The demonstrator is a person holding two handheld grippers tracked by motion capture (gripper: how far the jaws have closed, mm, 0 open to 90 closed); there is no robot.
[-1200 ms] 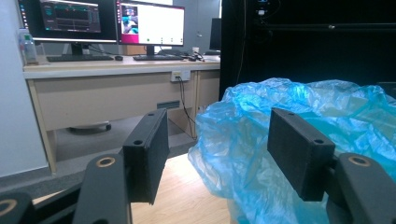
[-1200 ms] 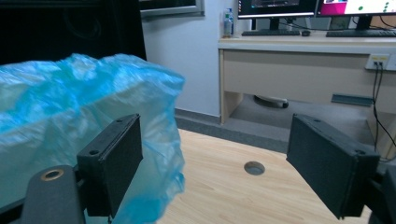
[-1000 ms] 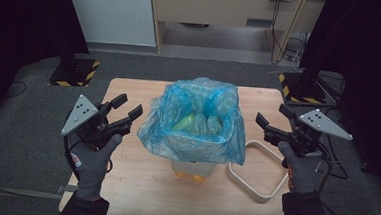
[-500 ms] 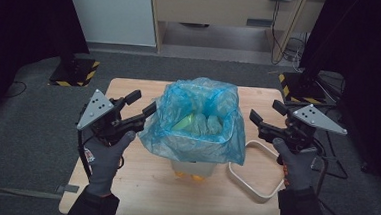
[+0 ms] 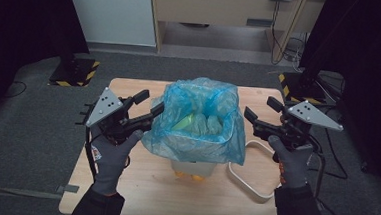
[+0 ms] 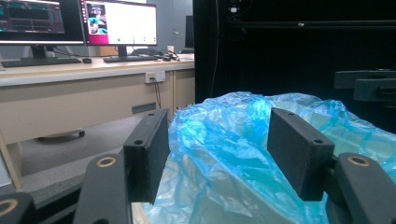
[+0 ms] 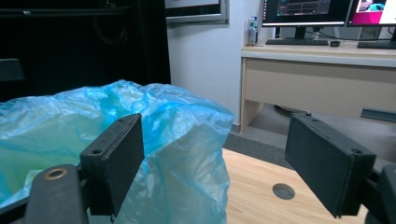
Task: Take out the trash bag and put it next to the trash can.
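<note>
High view, centre of frame: a small white bin (image 5: 191, 166) stands on the wooden surface (image 5: 138, 184), lined with a blue bag (image 5: 197, 123) whose loose top billows above and over the rim and hides most of the bin. Greenish and pale contents lie inside the bag; what they are cannot be told. The bag's slack edge stands up free on both sides, which is why the two grippers flank it at rim height rather than coming from above.

Left of centre, the left gripper (image 5: 150, 105) is held level by a gloved hand (image 5: 111, 155), jaws apart, tips just at the bag's left edge. In the left gripper view the plastic (image 6: 224, 154) rises between the two pads (image 6: 148, 151) without being pinched, so the gripper is open around the film and grips nothing.

Right of centre, the right gripper (image 5: 262, 112) points toward the bag's right edge, jaws likewise spread. In the right gripper view the bag (image 7: 163, 149) lies beside and partly behind the left-hand pad (image 7: 114, 161), while the other pad stands over bare wood; nothing is held.

Lower right of the frame, a pale ring (image 5: 252, 171), probably the bin's rim frame, lies flat beside the bin, set aside so that the bag's edge is free. The mirrored pose suggests both sides of the bag are to be gathered.
</note>
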